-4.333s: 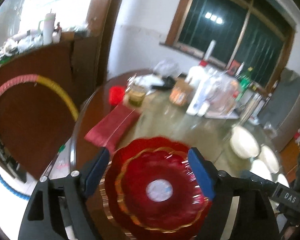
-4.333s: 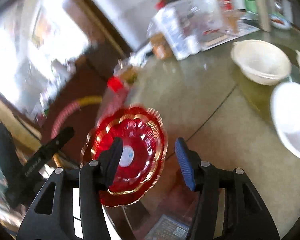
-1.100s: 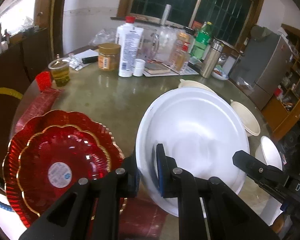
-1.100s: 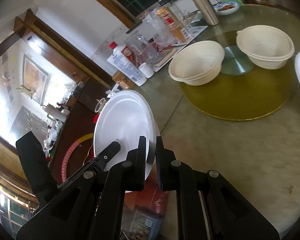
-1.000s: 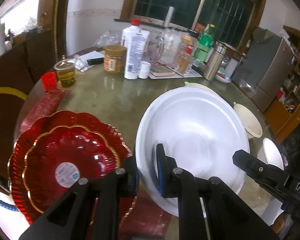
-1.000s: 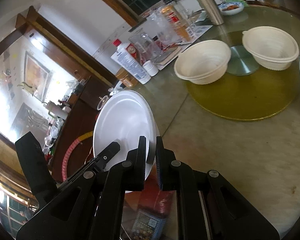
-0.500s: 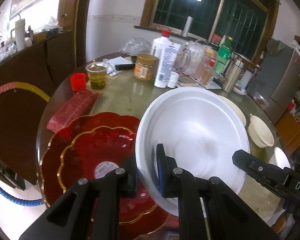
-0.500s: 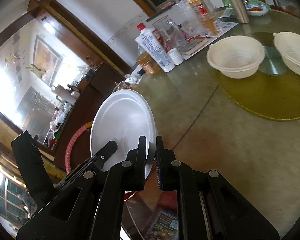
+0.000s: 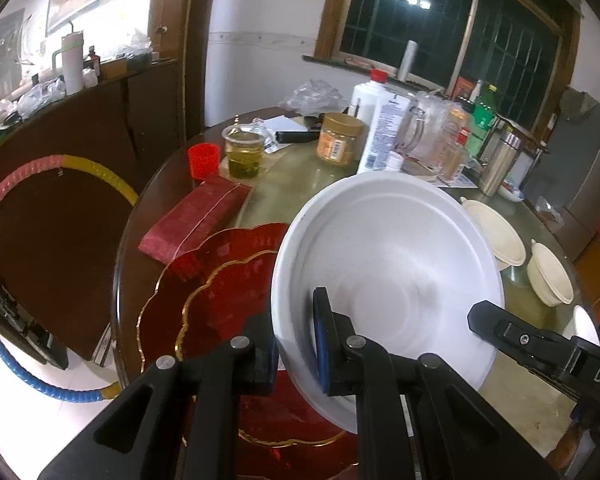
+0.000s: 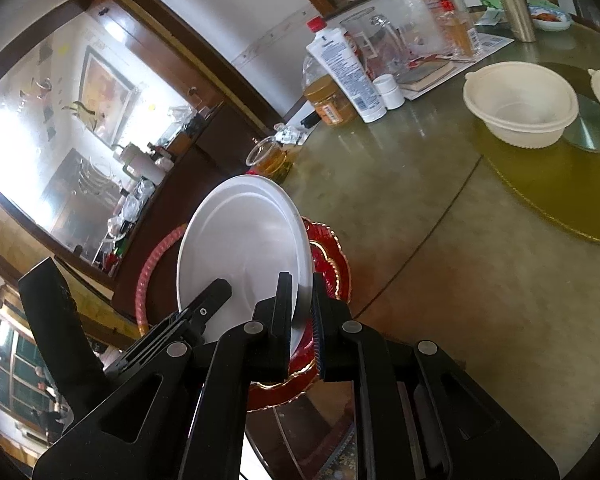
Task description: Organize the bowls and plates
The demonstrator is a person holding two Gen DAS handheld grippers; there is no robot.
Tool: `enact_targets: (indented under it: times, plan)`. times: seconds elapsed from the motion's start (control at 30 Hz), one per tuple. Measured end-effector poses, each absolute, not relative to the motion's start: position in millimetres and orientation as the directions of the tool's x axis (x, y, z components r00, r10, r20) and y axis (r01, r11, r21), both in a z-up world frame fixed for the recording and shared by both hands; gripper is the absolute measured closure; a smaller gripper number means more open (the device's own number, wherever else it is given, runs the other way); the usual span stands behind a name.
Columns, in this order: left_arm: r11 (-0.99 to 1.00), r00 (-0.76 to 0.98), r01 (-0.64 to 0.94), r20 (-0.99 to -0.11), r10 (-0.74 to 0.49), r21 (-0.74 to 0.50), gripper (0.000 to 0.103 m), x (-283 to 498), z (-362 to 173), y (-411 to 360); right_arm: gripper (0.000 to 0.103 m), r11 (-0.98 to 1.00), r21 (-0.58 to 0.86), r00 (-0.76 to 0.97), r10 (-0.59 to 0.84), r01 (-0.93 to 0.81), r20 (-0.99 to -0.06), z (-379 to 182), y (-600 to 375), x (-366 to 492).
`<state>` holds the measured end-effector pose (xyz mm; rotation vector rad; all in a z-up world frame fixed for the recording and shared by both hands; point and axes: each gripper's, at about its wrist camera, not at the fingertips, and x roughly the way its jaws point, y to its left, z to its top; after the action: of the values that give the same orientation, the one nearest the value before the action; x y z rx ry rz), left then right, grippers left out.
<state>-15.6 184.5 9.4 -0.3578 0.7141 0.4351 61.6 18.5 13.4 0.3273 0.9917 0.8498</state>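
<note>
Above the red plates [image 9: 220, 296], white plate [image 9: 388, 256] pinched by left tongs [image 9: 296, 344] and right tongs [image 10: 302, 312].

Plain white plate [image 9: 388, 264] over scalloped red plates [image 9: 220, 300] edged in gold — cream bowls [image 10: 520, 104] on a green-gold table [image 10: 420, 200] — hoop [image 9: 60, 164] pink, yellow, blue

We note a round glass-topped wooden surface [image 9: 300, 184] bearing stacked scalloped red plates [image 9: 220, 292], a flat red packet [image 9: 196, 220], cream plastic bowls [image 10: 518, 104], bottles and jars.
</note>
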Motion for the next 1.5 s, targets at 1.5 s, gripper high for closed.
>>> enact_targets:
  times: [1.5]
  plan:
    - [0.809, 0.578, -0.578, -0.754, 0.311, -0.109, 0.088, -23.0, -19.4, 214.7, 0.093, 0.651, 0.580, 0.164, 0.722, -0.490, -0.672, -19.6, 63.3, 67.3]
